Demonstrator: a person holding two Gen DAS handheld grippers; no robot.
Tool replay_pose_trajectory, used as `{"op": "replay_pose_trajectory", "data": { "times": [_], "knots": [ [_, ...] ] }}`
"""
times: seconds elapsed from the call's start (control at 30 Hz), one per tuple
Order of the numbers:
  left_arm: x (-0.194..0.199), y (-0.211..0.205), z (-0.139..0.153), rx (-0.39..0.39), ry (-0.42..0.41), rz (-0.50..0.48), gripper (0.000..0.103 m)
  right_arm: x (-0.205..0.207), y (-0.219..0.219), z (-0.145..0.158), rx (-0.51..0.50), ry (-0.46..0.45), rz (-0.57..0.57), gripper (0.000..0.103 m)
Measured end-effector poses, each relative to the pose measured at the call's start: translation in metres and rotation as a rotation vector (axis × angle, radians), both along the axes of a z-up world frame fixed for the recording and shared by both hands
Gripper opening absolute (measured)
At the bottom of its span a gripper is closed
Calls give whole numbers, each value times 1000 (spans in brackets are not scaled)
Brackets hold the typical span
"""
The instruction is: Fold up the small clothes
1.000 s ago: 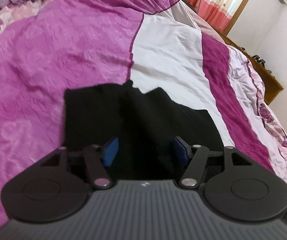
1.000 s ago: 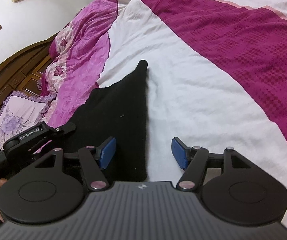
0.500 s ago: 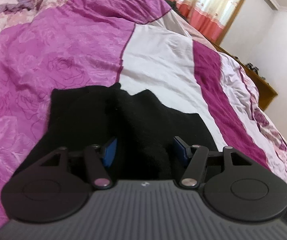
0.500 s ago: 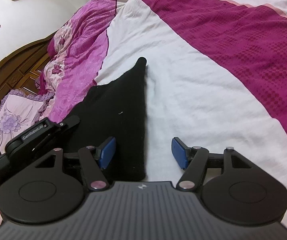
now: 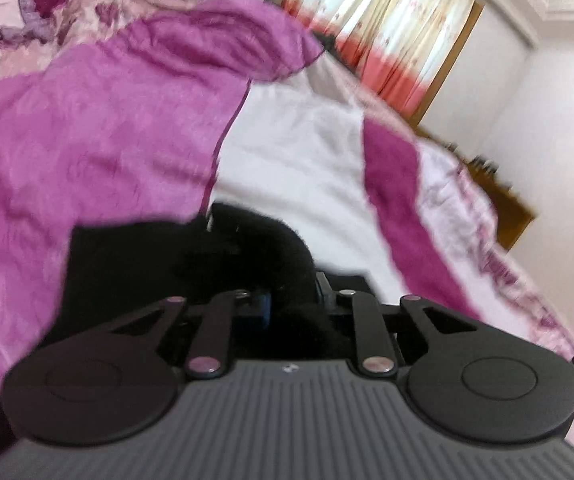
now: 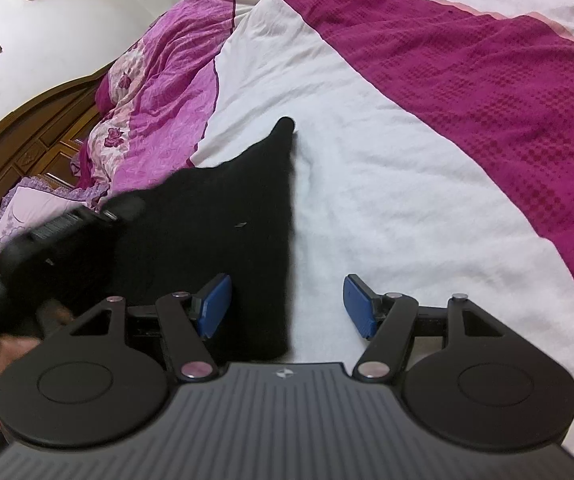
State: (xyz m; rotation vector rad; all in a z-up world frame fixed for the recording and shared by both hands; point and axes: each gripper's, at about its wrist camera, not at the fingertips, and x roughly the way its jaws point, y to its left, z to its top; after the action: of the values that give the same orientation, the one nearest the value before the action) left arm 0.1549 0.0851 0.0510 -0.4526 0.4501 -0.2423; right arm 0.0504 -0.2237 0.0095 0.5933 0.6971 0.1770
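A small black garment [image 6: 223, 216] lies flat on the bed, its pointed corner [image 6: 285, 124] reaching onto the white stripe. In the left wrist view the black garment [image 5: 127, 264] is bunched up, and my left gripper [image 5: 292, 300] is shut on a raised fold of it. That gripper shows blurred as the left gripper body [image 6: 67, 228] at the left of the right wrist view. My right gripper [image 6: 287, 306] is open and hovers over the garment's near right edge, its left blue pad [image 6: 215, 304] above black cloth and its right pad [image 6: 357, 306] above white sheet.
The bed cover has pink [image 5: 87, 140], white [image 6: 387, 220] and magenta [image 6: 487, 80] bands. A wooden headboard [image 6: 27, 136] and a pillow [image 6: 35, 208] lie to the left, curtains [image 5: 387, 32] and a wooden cabinet [image 5: 507, 208] beyond the bed's far side.
My left gripper has gone from open to shut on a fold of the black garment and tilted upward, with motion blur. The right gripper has barely moved and stays open.
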Motion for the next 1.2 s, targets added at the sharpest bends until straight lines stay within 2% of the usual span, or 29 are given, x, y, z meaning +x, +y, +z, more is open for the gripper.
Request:
{"op": "replay_pose_trajectory", "data": {
  "times": [0.1,0.17,0.33,0.4,0.47,0.6,0.67,0.73,0.9,1.03,1.13,1.2],
  "knots": [
    [-7,13,24,56,-102,18,22,0,-1,-1,4,0,-2,69],
    [-9,24,27,102,-114,22,22,0,-1,-1,8,1,-2,69],
    [0,60,-5,189,49,90,23,0,0,-1,4,0,4,69],
    [0,71,-18,184,96,107,24,-1,2,-1,-3,-1,11,69],
    [-3,79,-24,135,114,107,26,0,4,-1,-9,0,15,69],
    [-6,80,-16,141,118,100,33,3,8,2,-13,-1,28,69],
    [-6,80,-10,140,122,105,43,4,12,3,-10,-5,40,69],
    [-3,81,-5,133,113,116,60,5,18,5,-5,-9,57,69],
    [24,78,-5,126,147,117,61,13,41,14,-23,-72,89,69],
    [47,66,-11,209,167,138,61,33,61,26,-52,-154,95,69],
    [50,60,-19,274,184,201,64,57,79,32,-108,-205,115,69],
    [49,61,-28,307,227,285,63,76,92,27,-165,-191,129,68]
  ]
}}
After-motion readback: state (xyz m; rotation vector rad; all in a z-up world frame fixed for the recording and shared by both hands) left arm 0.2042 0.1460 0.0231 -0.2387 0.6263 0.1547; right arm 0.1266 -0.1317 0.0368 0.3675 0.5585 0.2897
